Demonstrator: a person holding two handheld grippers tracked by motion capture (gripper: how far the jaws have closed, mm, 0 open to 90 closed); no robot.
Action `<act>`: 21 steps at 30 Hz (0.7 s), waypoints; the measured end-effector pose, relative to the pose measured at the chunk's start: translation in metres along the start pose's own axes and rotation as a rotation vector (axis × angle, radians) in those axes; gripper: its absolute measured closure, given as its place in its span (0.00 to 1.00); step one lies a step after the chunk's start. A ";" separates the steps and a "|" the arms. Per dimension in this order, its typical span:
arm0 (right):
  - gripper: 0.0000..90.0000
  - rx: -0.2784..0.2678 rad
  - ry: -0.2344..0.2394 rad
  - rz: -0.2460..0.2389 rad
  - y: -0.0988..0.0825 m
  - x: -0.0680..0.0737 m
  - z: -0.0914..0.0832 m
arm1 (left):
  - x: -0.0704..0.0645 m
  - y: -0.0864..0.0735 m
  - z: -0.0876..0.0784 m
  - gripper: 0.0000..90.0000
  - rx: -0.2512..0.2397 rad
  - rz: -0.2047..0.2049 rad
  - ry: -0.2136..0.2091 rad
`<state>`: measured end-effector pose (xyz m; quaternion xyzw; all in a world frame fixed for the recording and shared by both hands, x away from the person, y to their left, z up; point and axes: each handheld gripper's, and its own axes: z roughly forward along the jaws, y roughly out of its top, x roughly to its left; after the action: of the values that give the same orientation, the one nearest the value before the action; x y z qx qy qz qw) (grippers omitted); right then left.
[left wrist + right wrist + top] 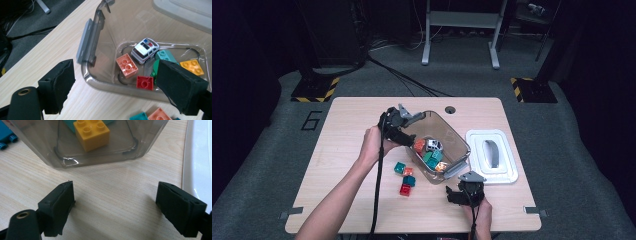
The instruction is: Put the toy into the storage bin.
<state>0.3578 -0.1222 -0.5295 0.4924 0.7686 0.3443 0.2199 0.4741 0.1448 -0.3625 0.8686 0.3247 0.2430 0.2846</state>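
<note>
The clear plastic tub (447, 145) sits mid-surface, holding small plastic bricks and a toy police car (145, 50). More hard, studded bricks (405, 176) lie loose just left of it on the pale wooden surface (352, 150); they look light, stiff and a little slick (best pinched across flat sides). The left gripper (404, 131) hangs over the tub's left rim, jaws apart and empty. The right gripper (465, 192) rests near the tub's front corner, jaws spread, empty. A white lid (492, 155) lies to the right; around is dim grey carpet.
</note>
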 end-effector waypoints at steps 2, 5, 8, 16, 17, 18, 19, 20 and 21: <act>0.16 0.001 -0.001 0.003 0.000 0.000 0.000 | 0.001 -0.003 -0.002 0.17 -0.002 -0.004 0.000; 0.16 0.000 0.002 -0.001 0.000 0.000 0.000 | 0.004 -0.019 -0.008 0.16 0.004 -0.030 0.000; 0.16 -0.001 0.001 -0.001 0.000 0.000 0.000 | 0.007 -0.032 -0.011 0.14 0.004 -0.049 0.004; 0.16 -0.001 0.000 0.000 0.000 0.000 0.000 | 0.012 -0.068 -0.002 0.11 0.041 -0.112 0.008; 0.16 0.000 0.001 -0.002 0.000 0.000 0.000 | 0.012 -0.072 0.001 0.10 0.043 -0.117 0.012; 0.16 -0.002 0.001 -0.002 0.000 0.000 0.000 | 0.012 -0.078 0.005 0.10 0.060 -0.124 0.007; 0.16 -0.002 0.001 -0.002 0.000 0.000 0.000 | 0.012 -0.078 0.005 0.10 0.060 -0.124 0.007; 0.16 -0.001 0.001 -0.004 0.000 0.000 0.000 | 0.010 -0.087 0.013 0.09 0.080 -0.135 0.001; 0.16 -0.001 -0.001 -0.002 0.000 0.000 0.000 | 0.010 -0.091 0.016 0.09 0.082 -0.143 -0.002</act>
<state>0.3579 -0.1222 -0.5296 0.4917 0.7688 0.3441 0.2207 0.4516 0.2030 -0.4312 0.8545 0.3954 0.2073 0.2657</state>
